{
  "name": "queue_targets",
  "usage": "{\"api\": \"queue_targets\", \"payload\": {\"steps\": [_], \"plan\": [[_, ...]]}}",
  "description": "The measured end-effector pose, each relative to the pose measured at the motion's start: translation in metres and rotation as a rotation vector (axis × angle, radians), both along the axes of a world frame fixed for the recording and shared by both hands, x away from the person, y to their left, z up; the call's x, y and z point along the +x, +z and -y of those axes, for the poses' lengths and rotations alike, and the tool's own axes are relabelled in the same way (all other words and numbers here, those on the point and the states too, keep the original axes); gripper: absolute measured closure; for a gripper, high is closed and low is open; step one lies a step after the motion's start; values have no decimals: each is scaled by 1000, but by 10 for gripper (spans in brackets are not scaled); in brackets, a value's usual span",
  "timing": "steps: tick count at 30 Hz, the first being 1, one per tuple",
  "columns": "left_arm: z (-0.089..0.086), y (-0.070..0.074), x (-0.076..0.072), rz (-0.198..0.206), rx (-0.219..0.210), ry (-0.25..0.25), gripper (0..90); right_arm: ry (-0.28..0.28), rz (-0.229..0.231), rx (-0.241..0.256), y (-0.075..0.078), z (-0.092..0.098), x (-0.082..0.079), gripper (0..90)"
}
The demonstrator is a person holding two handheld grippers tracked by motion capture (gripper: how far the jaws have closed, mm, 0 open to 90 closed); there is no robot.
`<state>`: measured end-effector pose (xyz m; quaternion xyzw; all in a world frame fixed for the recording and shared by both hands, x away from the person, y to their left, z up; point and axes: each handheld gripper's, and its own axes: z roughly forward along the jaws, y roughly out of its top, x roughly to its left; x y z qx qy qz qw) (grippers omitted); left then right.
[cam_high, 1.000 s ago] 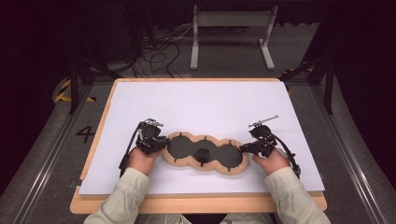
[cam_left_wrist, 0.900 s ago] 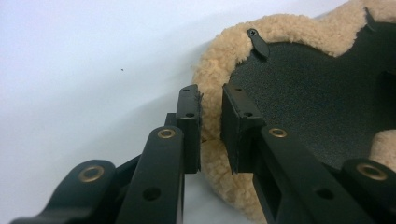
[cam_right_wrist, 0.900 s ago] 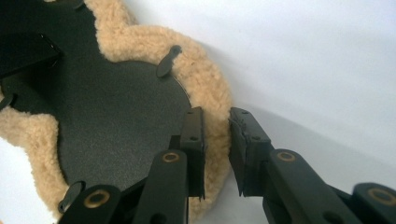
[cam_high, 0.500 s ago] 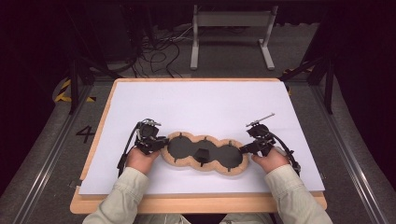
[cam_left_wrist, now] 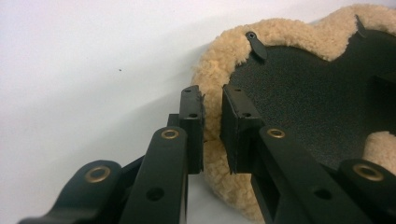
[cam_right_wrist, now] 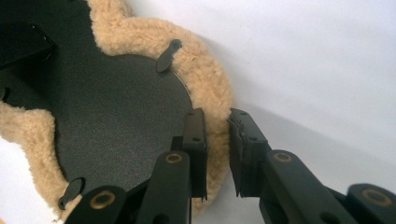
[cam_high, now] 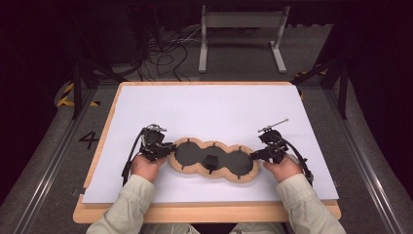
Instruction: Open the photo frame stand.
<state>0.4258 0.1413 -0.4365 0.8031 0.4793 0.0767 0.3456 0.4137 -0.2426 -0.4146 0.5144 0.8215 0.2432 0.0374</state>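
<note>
A three-lobed frame lies back-up on the white sheet: black backing with a tan fleece rim and small black turn clips. My left gripper is at the frame's left end, jaws straddling the fleece rim and pinching it. At the right end my right gripper holds the rim the same way, one jaw over the backing and one outside. A hand grips each tool.
The sheet covers a wooden board whose front edge is near the person. Beyond the board, on the dark floor, stand a metal frame and loose cables. Yellow-black tape marks the floor at the left.
</note>
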Motion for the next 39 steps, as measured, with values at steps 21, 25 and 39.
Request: {"api": "queue_targets", "payload": {"steps": [21, 25, 39], "plan": [[0, 12, -16, 341, -5, 32, 793, 48, 462, -151, 32, -16, -28, 784], [-2, 7, -17, 364, 2, 14, 791, 73, 532, -176, 26, -17, -32, 784], [-13, 9, -40, 413, 7, -61, 784, 152, 683, -212, 23, -17, -55, 780]]}}
